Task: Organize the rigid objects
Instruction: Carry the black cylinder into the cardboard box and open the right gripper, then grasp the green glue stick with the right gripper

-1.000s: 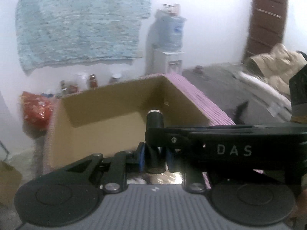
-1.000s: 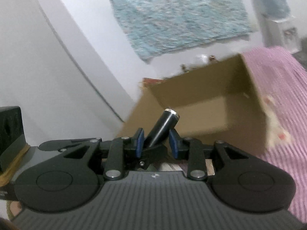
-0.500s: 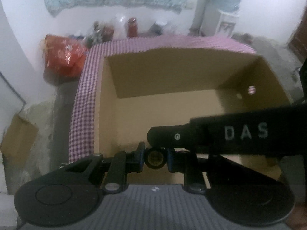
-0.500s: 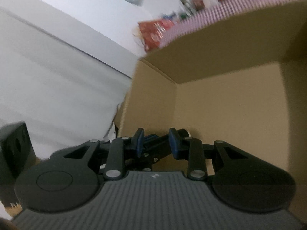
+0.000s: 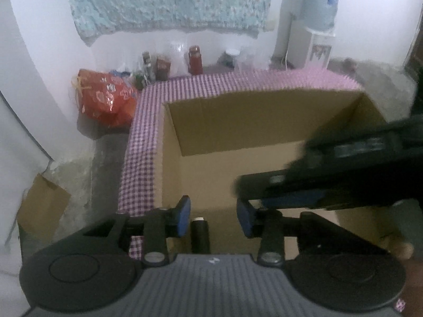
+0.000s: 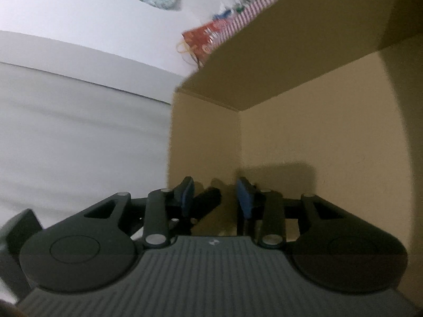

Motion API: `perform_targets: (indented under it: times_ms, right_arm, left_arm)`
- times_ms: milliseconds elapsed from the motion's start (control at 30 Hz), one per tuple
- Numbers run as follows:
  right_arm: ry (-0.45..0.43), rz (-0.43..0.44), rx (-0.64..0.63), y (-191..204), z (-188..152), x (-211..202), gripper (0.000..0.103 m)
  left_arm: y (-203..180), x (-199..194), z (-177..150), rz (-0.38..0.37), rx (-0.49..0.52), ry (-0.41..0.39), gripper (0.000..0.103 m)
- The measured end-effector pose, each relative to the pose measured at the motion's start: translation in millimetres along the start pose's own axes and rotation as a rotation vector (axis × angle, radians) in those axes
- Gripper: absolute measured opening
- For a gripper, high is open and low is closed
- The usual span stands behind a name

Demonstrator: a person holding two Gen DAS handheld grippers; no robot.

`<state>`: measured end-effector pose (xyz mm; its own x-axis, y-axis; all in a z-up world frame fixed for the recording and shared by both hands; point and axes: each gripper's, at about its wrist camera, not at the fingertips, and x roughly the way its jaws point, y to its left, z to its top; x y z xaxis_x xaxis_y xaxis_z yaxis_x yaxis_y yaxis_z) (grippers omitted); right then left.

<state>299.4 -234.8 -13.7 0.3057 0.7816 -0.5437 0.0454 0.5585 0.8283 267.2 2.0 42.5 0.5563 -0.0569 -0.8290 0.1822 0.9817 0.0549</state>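
An open cardboard box (image 5: 264,121) fills both wrist views, and both grippers reach down into it. My left gripper (image 5: 214,218) has its jaws opening. A black cylinder (image 5: 200,235) lies between its blue pads (image 5: 183,216), nearer the left one, with a gap on each side. My right gripper (image 6: 215,198) points into a corner of the box (image 6: 304,132), and its jaws are also opening. A black cylindrical object (image 6: 206,203) leans by its left pad, well apart from the right pad. The right gripper's black body (image 5: 343,174) crosses the left wrist view, blurred.
The box stands against a purple checkered cloth (image 5: 142,145). Beyond it are a red bag (image 5: 105,100), jars (image 5: 195,59) along the white wall and a water dispenser (image 5: 317,26). A flat piece of cardboard (image 5: 39,211) lies on the floor at the left.
Both grippers came over the box and tipped down into it. Their pads, earlier shut on the black cylinders, have spread apart and the cylinders now sit loose between them.
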Motion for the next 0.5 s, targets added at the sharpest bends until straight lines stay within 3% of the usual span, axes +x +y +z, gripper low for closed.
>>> perform_targets:
  times_ms: [300, 400, 500]
  right_arm:
    - [-0.168, 0.124, -0.058, -18, -46, -137, 0.042]
    - [-0.255, 0.12, -0.078, -37, -78, -184, 0.045]
    - [-0.323, 0.058, -0.072, -65, -113, -210, 0.047]
  left_arm:
    - [5, -82, -25, -0.057, -0.033, -0.169, 0.058]
    - [-4, -98, -45, -0.086, -0.019, -0.195, 0.061]
    - [-19, -105, -74, -0.146, -0.006, -0.201, 0.066]
